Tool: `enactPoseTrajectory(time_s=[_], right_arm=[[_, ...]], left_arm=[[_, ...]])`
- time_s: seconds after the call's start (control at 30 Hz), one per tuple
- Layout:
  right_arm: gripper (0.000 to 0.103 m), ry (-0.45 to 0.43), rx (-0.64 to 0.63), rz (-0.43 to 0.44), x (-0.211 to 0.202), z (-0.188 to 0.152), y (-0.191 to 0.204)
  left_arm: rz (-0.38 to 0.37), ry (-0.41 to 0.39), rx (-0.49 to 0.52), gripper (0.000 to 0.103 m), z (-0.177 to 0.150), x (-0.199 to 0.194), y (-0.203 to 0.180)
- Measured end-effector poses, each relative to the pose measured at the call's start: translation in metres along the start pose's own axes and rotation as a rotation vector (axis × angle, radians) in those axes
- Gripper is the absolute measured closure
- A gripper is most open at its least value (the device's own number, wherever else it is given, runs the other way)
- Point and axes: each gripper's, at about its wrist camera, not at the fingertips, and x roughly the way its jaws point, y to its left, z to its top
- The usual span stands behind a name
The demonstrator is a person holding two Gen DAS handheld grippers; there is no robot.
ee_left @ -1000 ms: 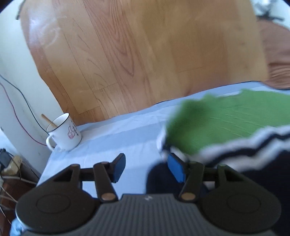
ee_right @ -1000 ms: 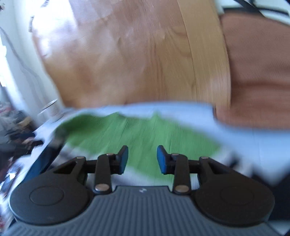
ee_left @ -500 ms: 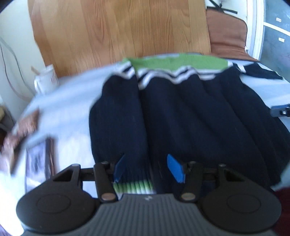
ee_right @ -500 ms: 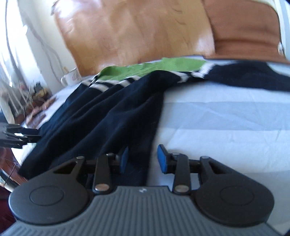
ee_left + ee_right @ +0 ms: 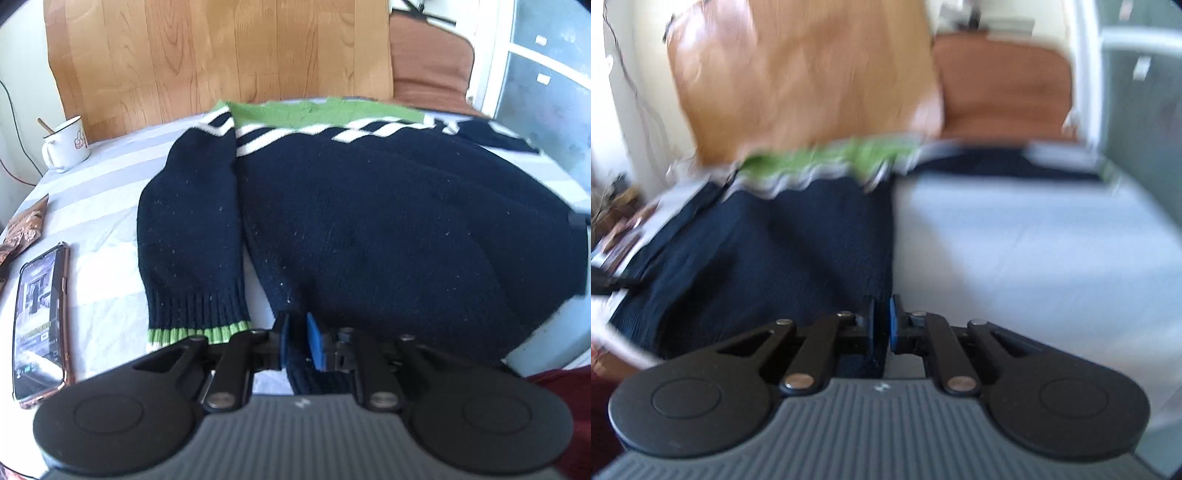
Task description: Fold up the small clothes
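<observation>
While two claws pinch one navy sweater (image 5: 388,229), left claw (image 5: 295,341), right claw (image 5: 882,325), one mug (image 5: 66,144)

One navy sweater (image 5: 388,221) with green collar and white stripes, two sleeves showing. One white enamel mug (image 5: 66,146) holding one stick. One phone (image 5: 38,332). One brown snack packet (image 5: 24,229). One striped pale sheet (image 5: 96,206). One brown cushion (image 5: 428,62). Two grippers: left gripper (image 5: 297,341), right gripper (image 5: 881,323).
</observation>
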Motion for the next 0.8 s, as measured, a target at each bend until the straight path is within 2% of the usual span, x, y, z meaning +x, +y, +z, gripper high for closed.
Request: enactPoseTrajectory(time_s=[0.03, 0.1, 0.13, 0.17, 0.23, 0.27, 0.4, 0.43, 0.5, 0.53, 0.6, 0.67, 0.73, 0.8], right_arm=[[0.089, 0.047, -0.011, 0.010, 0.009, -0.004, 0.001], [0.087, 0.049, -0.023, 0.005, 0.013, 0.000, 0.001], [0.082, 0.054, -0.007, 0.010, 0.013, 0.008, -0.005], [0.073, 0.032, 0.020, 0.015, 0.011, 0.016, -0.012], [0.065, -0.045, 0.090, 0.030, 0.008, 0.035, -0.029], [0.064, -0.075, 0.128, 0.039, 0.011, 0.045, -0.038], [0.057, -0.131, 0.382, 0.081, 0.051, 0.084, -0.082], [0.052, -0.132, 0.463, 0.102, 0.064, 0.091, -0.090], [0.052, -0.106, 0.626, 0.132, 0.098, 0.107, -0.111], [0.052, -0.090, 0.655, 0.138, 0.109, 0.116, -0.113], [0.051, -0.079, 0.578, 0.181, 0.128, 0.143, -0.100], [0.047, -0.066, 0.414, 0.193, 0.153, 0.181, -0.079], [0.039, -0.053, 0.285, 0.135, 0.187, 0.213, -0.064], [0.037, -0.021, 0.191, 0.100, 0.224, 0.234, -0.057]], left_arm=[[0.002, 0.000, -0.003, 0.089, 0.000, 0.001, 0.003], [-0.001, 0.000, -0.013, 0.088, 0.000, 0.001, 0.009], [0.001, 0.000, -0.021, 0.087, 0.000, 0.001, 0.012], [-0.002, 0.001, -0.031, 0.086, -0.001, 0.000, 0.015], [-0.015, -0.003, -0.055, 0.085, -0.002, -0.002, 0.019], [-0.026, -0.003, -0.062, 0.083, -0.003, -0.002, 0.020], [-0.049, 0.000, -0.083, 0.079, -0.008, -0.005, 0.023], [-0.054, -0.001, -0.091, 0.079, -0.008, -0.006, 0.023], [-0.061, -0.001, -0.107, 0.082, -0.010, -0.007, 0.024], [-0.063, -0.002, -0.115, 0.084, -0.010, -0.008, 0.024], [-0.072, -0.005, -0.122, 0.092, -0.010, -0.010, 0.025], [-0.070, -0.001, -0.126, 0.092, -0.009, -0.010, 0.027], [-0.061, 0.017, -0.139, 0.088, -0.006, -0.006, 0.027], [-0.055, 0.030, -0.146, 0.086, -0.004, -0.004, 0.027]])
